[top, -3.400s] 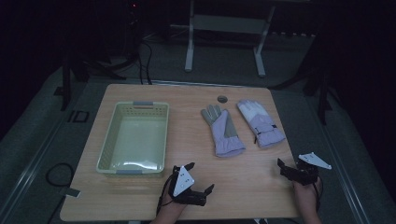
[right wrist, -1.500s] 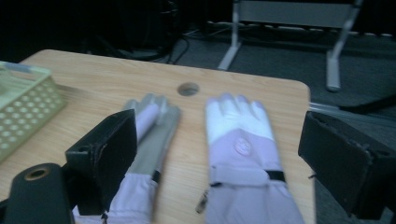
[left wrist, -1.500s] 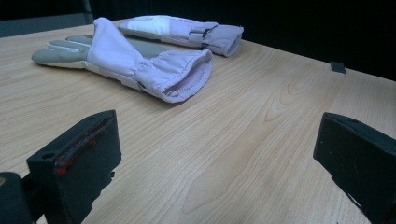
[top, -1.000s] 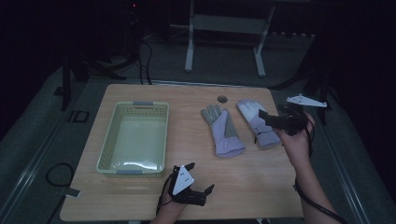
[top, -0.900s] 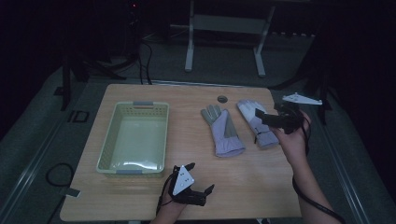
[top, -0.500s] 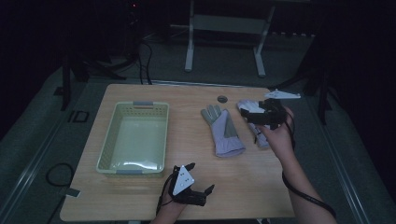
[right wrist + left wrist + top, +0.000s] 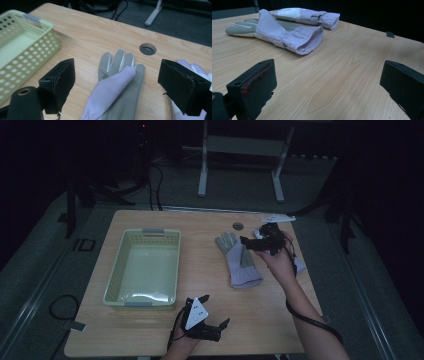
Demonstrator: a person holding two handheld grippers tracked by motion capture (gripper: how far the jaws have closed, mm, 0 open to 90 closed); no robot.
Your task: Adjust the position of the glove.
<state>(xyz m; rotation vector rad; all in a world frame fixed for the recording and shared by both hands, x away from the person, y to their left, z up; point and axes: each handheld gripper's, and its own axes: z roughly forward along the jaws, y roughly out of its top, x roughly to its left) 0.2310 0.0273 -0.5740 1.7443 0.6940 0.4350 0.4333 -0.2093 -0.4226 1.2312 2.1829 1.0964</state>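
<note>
**benchguy:** While the right gripper (image 7: 248,242) hung over the far right of the table (image 7: 205,255), its jaws were spread wide with nothing between them. In its own view the nearer glove (image 7: 117,87) lay flat right under it, grey palm up, fingers pointing toward the cable hole (image 7: 147,48). The second glove (image 7: 308,15) sat just beside it, further right.

**tinker_42:** So nothing grabbed at that point?

**benchguy:** Nope. Both gloves were on the wood, and the pale green basket (image 7: 145,266) on the left was empty as far as I could see. The left gripper (image 7: 214,312) rested at the near edge, jaws also wide apart, holding nothing.

**tinker_42:** Barely started, then.

**benchguy:** That was my read. I'd guess the gloves were headed for the basket, so every pick, carry and drop was left to do.
</note>
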